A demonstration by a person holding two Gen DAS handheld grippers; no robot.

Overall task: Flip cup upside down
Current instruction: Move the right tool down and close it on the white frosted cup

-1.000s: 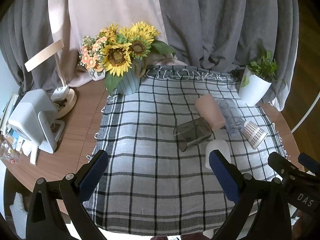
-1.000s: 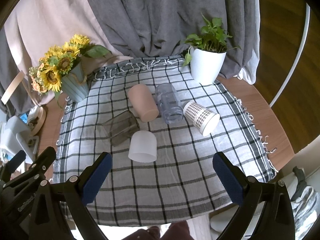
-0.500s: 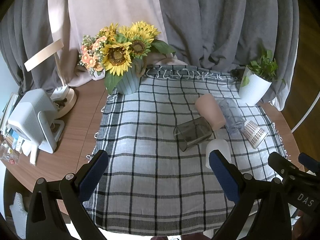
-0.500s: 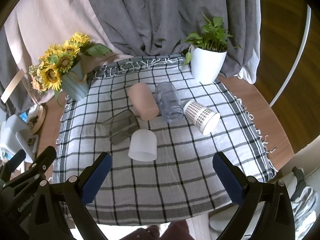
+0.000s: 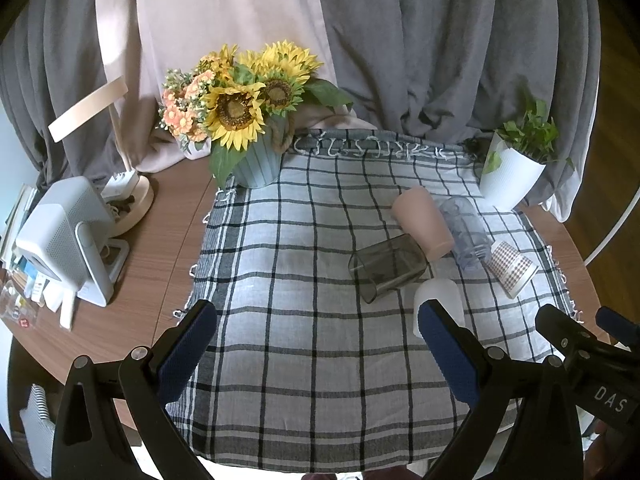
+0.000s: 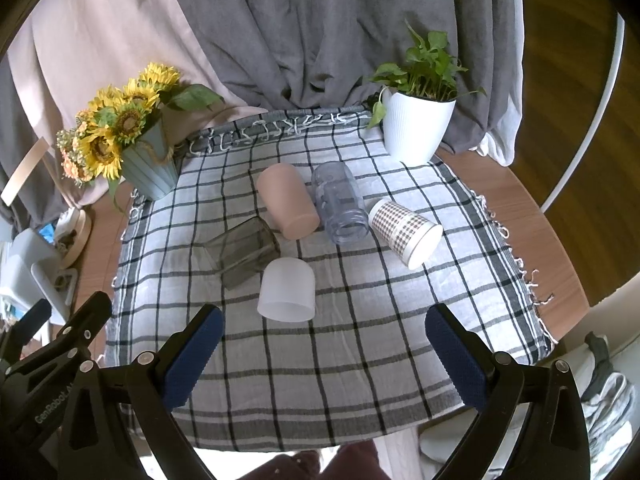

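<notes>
Several cups sit on the checked cloth [image 6: 320, 360]. A frosted white cup [image 6: 287, 290] stands upside down. A smoky square glass [image 6: 244, 251], a pink cup [image 6: 287, 206], a clear plastic cup [image 6: 340, 202] and a checked paper cup [image 6: 406, 232] lie on their sides. In the left wrist view the white cup [image 5: 438, 296] is partly behind the right fingertip, with the smoky glass [image 5: 386, 267], pink cup [image 5: 422, 222] and paper cup [image 5: 512, 270] nearby. My left gripper [image 5: 316, 354] is open and empty above the cloth's near edge. My right gripper [image 6: 324, 358] is open and empty, just short of the white cup.
A sunflower vase [image 5: 256, 160] stands at the cloth's back left corner. A white plant pot [image 6: 418, 128] stands at the back right. A white device [image 5: 60, 236] and clutter sit on the round wooden table [image 5: 160, 216] at the left. Grey curtains hang behind.
</notes>
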